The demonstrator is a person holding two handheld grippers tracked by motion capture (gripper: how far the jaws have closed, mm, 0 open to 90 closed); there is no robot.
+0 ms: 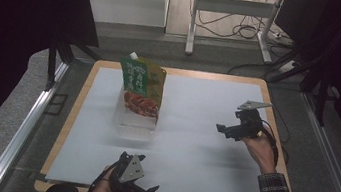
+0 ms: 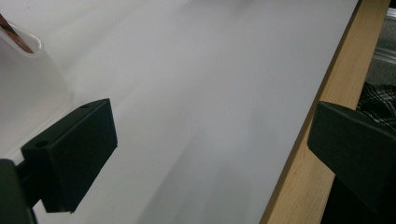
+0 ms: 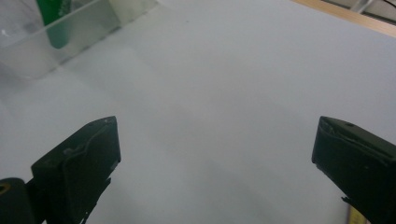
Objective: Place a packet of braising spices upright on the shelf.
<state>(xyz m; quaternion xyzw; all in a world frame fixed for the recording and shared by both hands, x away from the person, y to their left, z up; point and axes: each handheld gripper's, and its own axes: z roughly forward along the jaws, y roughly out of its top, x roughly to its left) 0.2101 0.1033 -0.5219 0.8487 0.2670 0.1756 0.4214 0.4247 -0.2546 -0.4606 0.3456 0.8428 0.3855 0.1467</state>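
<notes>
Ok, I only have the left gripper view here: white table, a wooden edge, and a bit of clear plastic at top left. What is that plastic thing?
Observer: It is a clear bin standing on the white table, seen in the high view.
Operator: Anything in it?
Observer: A green pouch with a white spout stands upright in it, leaning a little.
Operator: Where is the other gripper?
Observer: The right gripper is held above the table's right side, apart from the bin, jaws wide open and nothing between them.
Operator: And mine?
Observer: The left gripper sits at the near edge, open too.
</notes>
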